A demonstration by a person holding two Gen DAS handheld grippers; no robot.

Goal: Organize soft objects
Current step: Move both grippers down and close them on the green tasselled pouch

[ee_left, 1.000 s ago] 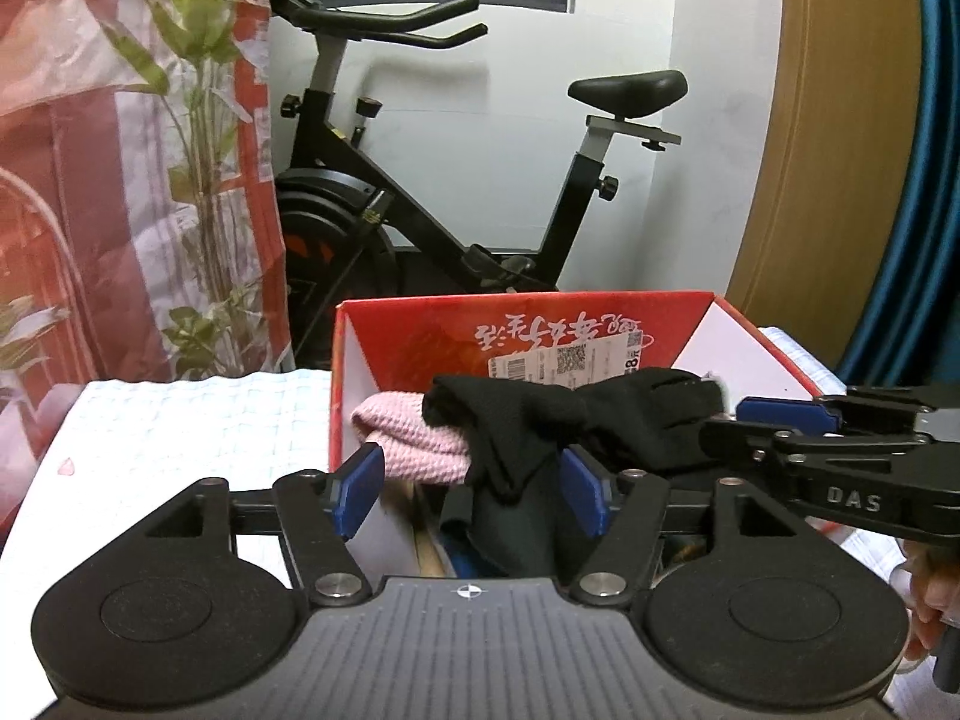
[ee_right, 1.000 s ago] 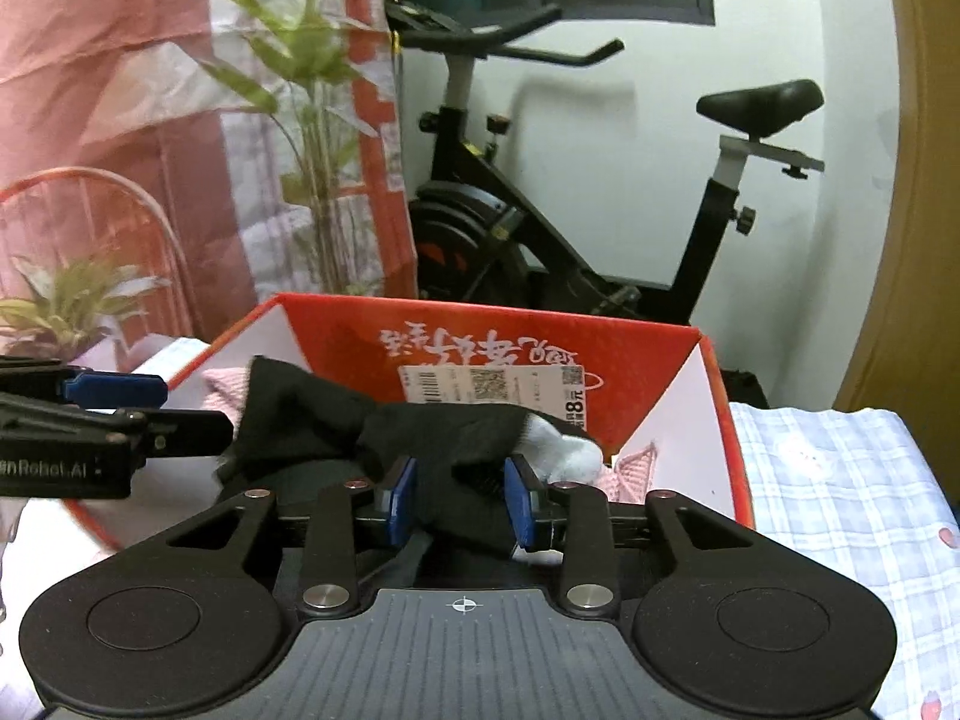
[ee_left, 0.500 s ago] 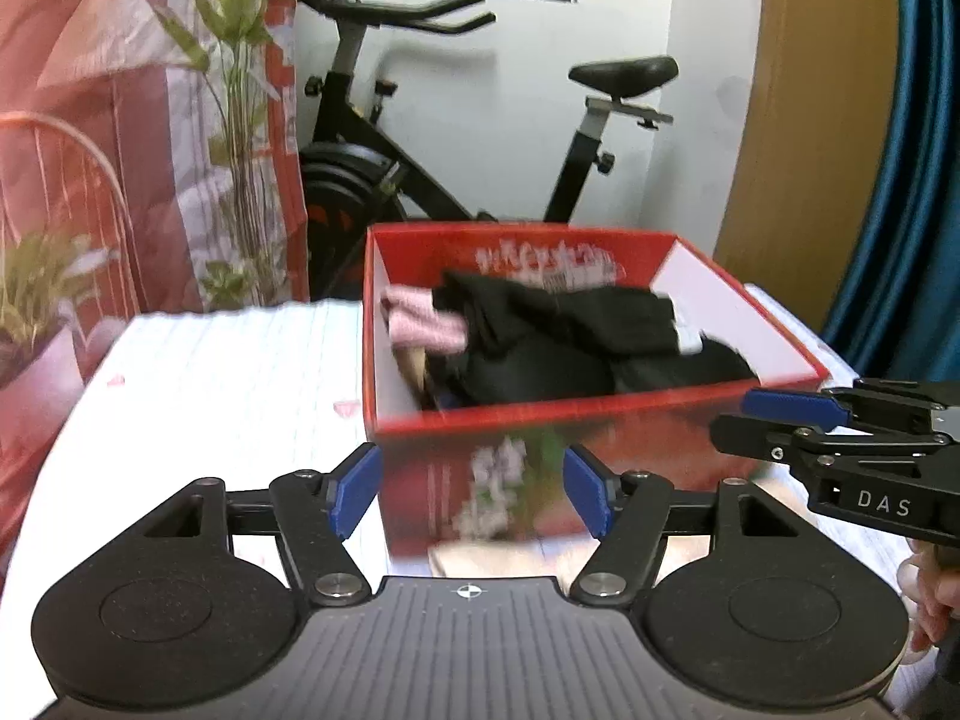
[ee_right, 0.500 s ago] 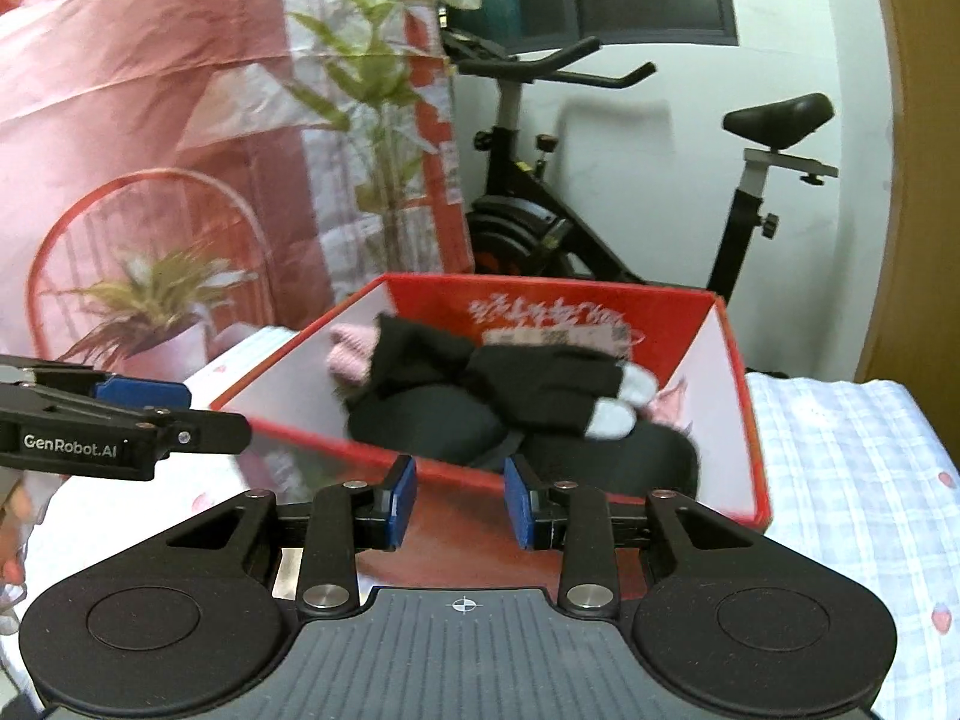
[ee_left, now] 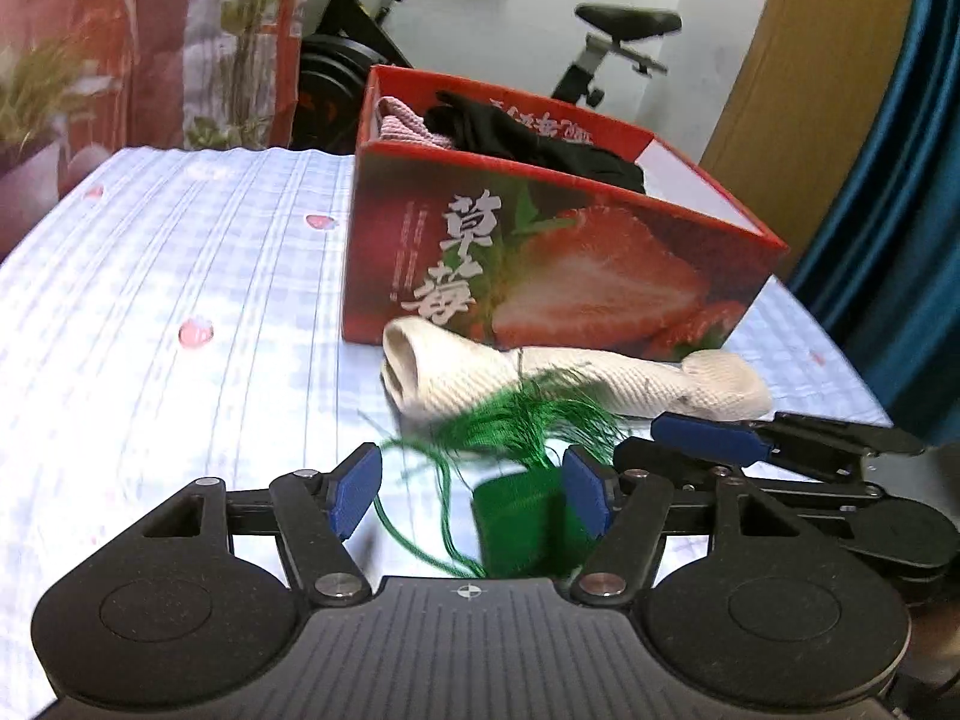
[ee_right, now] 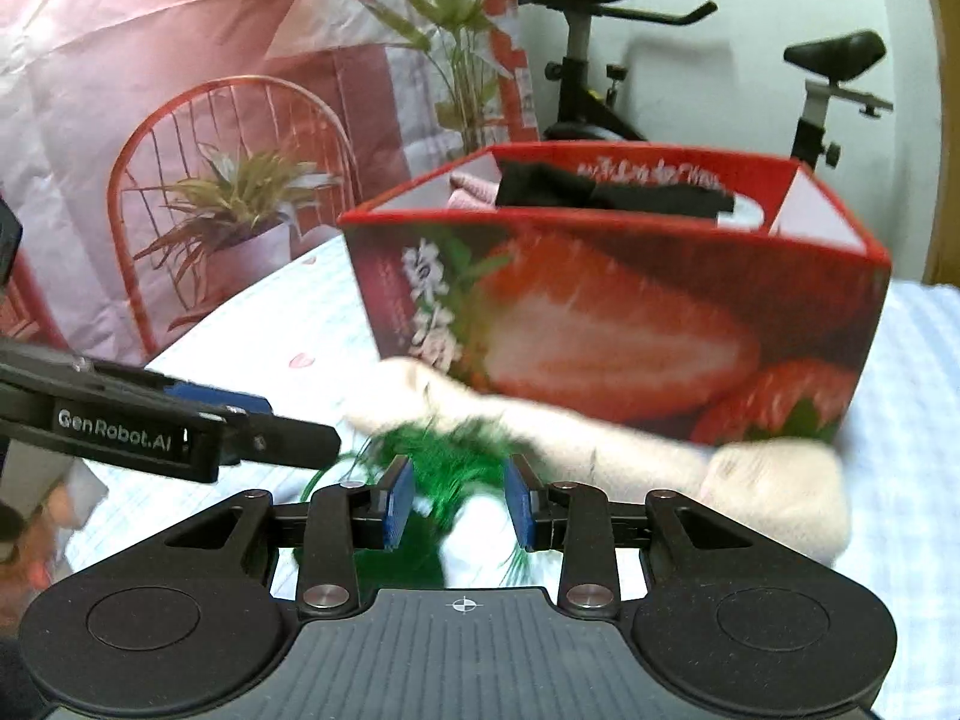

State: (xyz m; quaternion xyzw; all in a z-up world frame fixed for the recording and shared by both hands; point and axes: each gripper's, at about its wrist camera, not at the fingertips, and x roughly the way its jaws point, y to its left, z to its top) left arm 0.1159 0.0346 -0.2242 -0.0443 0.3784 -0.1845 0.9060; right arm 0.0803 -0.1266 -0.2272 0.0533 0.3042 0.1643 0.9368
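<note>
A red strawberry-print box [ee_left: 564,264] stands on the bed and holds black cloth [ee_left: 528,138] and a pink knit piece [ee_left: 402,123]. It also shows in the right wrist view [ee_right: 630,312]. A cream sock [ee_left: 540,372] lies in front of it, also in the right wrist view [ee_right: 750,468]. A green tassel [ee_left: 528,468] lies nearer. My left gripper [ee_left: 474,495] is open, low over the tassel. My right gripper [ee_right: 459,501] is open with the tassel [ee_right: 444,462] between its fingers; it is empty.
The bed sheet [ee_left: 180,300] is pale blue check with pink hearts. An exercise bike [ee_left: 372,30] stands behind the box. A potted plant and red wire chair [ee_right: 228,210] stand at the left. A wooden panel and blue curtain [ee_left: 888,150] are at the right.
Both grippers have pulled back from over the box and dropped low toward the bed. The black cloth stays in the box. The cream sock and green tassel have come into view.
</note>
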